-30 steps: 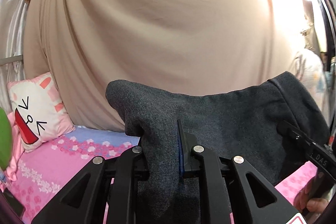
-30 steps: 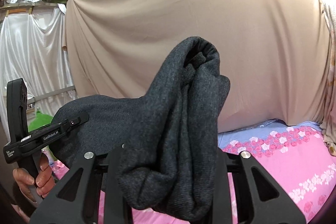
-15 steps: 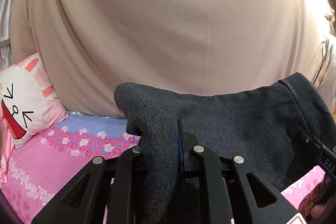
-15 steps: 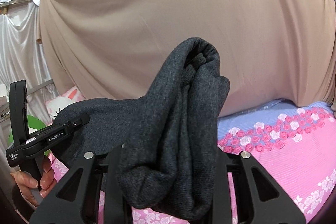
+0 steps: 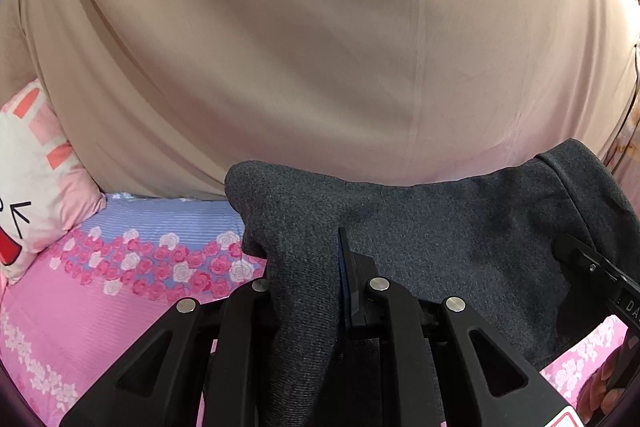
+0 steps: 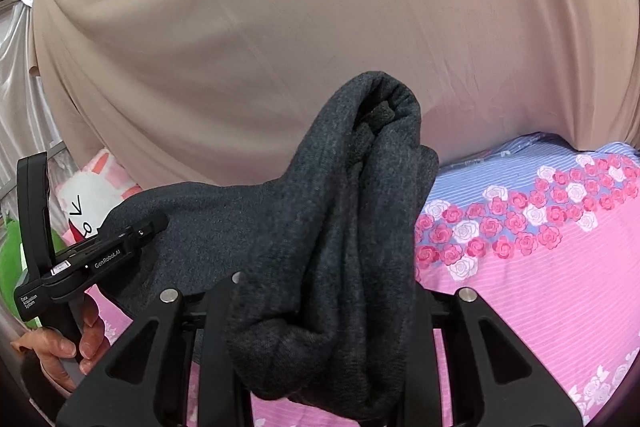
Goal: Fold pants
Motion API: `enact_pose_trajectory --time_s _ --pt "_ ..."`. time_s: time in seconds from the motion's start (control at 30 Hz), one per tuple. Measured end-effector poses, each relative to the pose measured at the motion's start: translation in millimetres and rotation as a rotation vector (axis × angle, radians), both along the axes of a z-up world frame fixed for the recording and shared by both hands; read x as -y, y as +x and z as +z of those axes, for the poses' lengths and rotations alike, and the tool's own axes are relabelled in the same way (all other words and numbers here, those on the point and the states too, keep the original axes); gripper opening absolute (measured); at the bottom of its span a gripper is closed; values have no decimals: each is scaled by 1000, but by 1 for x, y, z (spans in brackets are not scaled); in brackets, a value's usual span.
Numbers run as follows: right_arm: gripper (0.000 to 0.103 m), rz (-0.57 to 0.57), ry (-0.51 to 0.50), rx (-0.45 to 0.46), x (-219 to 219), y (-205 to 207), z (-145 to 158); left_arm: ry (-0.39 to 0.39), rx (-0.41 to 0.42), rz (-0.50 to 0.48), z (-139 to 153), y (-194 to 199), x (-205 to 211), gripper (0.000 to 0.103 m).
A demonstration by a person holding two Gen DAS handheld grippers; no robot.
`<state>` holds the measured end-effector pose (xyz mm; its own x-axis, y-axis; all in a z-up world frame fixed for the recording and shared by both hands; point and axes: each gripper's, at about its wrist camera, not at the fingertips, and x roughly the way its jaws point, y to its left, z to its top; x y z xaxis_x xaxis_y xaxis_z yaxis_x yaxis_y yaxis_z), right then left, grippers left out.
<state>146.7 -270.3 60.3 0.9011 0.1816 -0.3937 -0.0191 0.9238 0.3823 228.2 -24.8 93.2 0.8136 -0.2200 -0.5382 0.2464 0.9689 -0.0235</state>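
The dark grey pants [image 5: 440,239] hang stretched in the air between my two grippers, above the pink flowered bed [image 5: 100,307]. My left gripper [image 5: 316,267] is shut on one end of the cloth, which drapes over its fingers. My right gripper [image 6: 324,291] is shut on a bunched end of the pants [image 6: 360,187], and the cloth hides its fingertips. The right gripper's body shows at the right edge of the left wrist view [image 5: 592,275]. The left gripper shows at the left of the right wrist view [image 6: 92,255], held by a hand.
A beige curtain [image 5: 320,47] fills the background behind the bed. A white and pink bunny pillow [image 5: 28,179] lies at the bed's left end, and shows in the right wrist view too [image 6: 96,195]. A green object [image 6: 12,267] sits at the far left.
Both grippers have tilted down and moved toward the bed with the pants still held; more bedsheet and less of the room above now shows.
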Motion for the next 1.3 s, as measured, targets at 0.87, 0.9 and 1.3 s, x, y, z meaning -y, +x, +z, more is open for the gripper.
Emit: enact_pose_trajectory --time_s 0.87,0.9,1.3 --pt "28 -104 -178 -280 -6 4 -68 123 -253 96 -115 21 7 52" --pt "28 -100 -200 -264 -10 -3 -62 108 -240 83 -107 14 6 52" --pt "34 -140 -215 -202 -30 -73 -51 79 -176 115 -74 -56 -9 57"
